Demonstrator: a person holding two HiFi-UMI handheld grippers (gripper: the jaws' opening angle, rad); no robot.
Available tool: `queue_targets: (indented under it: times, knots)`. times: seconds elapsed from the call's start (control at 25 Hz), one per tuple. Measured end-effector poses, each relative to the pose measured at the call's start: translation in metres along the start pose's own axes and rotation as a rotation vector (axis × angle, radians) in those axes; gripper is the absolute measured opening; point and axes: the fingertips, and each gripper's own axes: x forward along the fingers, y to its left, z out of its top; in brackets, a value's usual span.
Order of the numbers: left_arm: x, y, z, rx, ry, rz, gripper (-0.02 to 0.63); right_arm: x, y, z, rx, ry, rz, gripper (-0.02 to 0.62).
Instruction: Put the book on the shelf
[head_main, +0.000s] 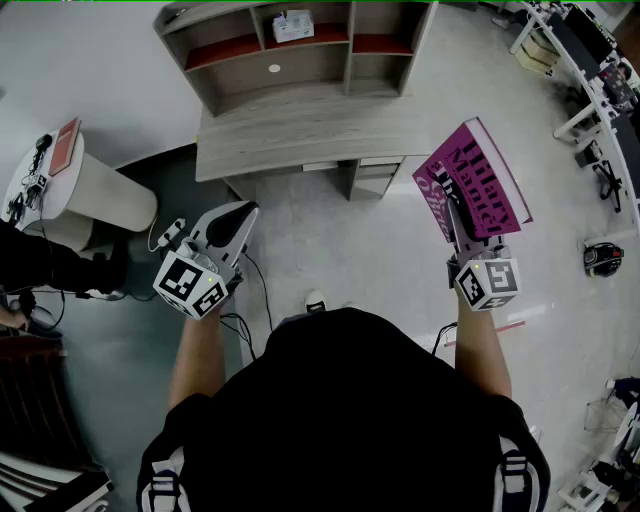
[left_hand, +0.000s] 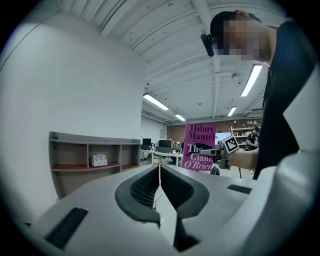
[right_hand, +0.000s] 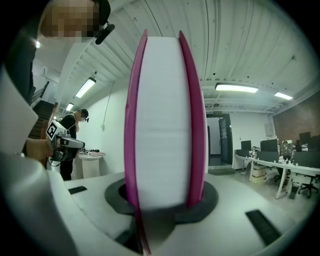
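A thick magenta paperback book (head_main: 472, 180) stands up out of my right gripper (head_main: 462, 232), which is shut on its lower edge. In the right gripper view the book (right_hand: 165, 120) fills the middle, its white page block facing the camera between the two pink covers. My left gripper (head_main: 240, 215) is held out at the left with its jaws together and nothing between them. From the left gripper view I see the book's cover (left_hand: 200, 146) across the room and the wooden shelf (left_hand: 95, 157) to the left. The shelf (head_main: 300, 50) sits on a desk ahead of me.
A small white box (head_main: 293, 25) sits in the shelf's upper middle compartment. The wooden desk (head_main: 310, 135) carries the shelf. A round white table (head_main: 70, 190) with a red book stands at the left. White office desks (head_main: 590, 80) line the right side. Cables lie on the floor.
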Motion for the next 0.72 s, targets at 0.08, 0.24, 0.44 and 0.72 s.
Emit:
queue_targets:
  times: [0.08, 0.24, 0.44, 0.72]
  knots:
    - [0.000, 0.000, -0.003, 0.000, 0.011, -0.015, 0.028, 0.001, 0.000, -0.001, 0.003, -0.001, -0.010, 0.153]
    - [-0.001, 0.000, -0.005, -0.006, 0.022, -0.024, 0.028, 0.002, 0.001, -0.002, 0.004, 0.006, -0.011, 0.153]
    - [-0.002, 0.014, -0.012, -0.023, 0.030, -0.040, 0.028, 0.009, 0.006, 0.002, 0.012, -0.005, -0.031, 0.152]
    - [-0.005, 0.032, -0.011, -0.022, 0.025, -0.059, 0.028, 0.019, 0.013, 0.007, 0.044, -0.024, -0.061, 0.152]
